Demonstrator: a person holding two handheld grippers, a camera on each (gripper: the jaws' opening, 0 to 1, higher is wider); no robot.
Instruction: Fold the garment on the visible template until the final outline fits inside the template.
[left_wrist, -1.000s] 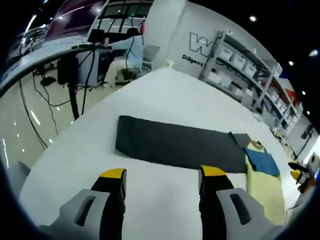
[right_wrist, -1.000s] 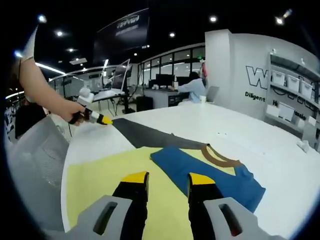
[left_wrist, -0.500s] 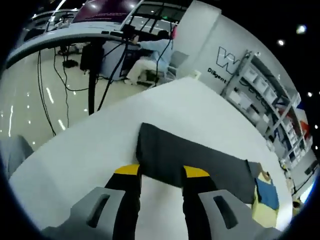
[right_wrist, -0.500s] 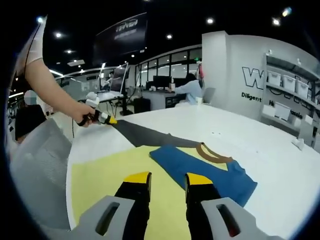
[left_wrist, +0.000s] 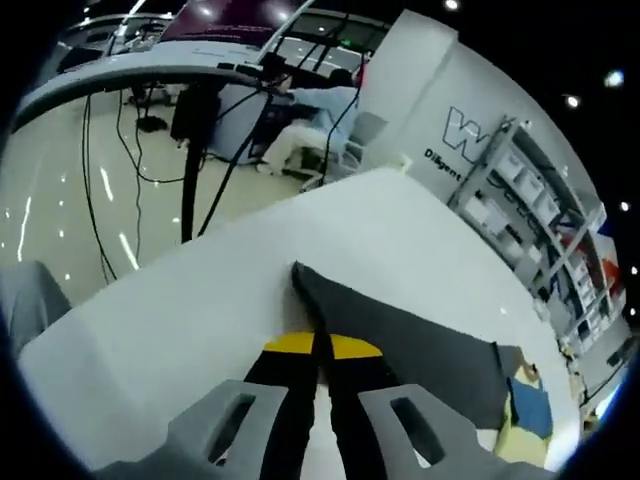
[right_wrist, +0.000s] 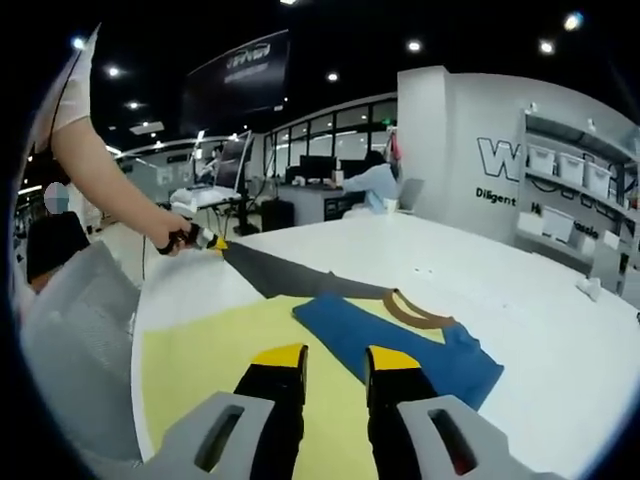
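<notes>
The dark template's (left_wrist: 420, 345) corner near the bare counter (left_wrist: 180, 300) edge is pinched by the left gripper (left_wrist: 322, 348), while the right gripper's (right_wrist: 322, 355) fingers are held slightly apart above the yellow garment (right_wrist: 200, 350).

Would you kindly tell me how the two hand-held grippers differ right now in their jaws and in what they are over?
The left hand-held gripper has its jaws closed on the dark grey sleeve; the right hand-held gripper has its jaws apart, holding nothing. The left is at the sleeve's end, the right above the yellow template. Both have yellow-tipped black jaws.
</notes>
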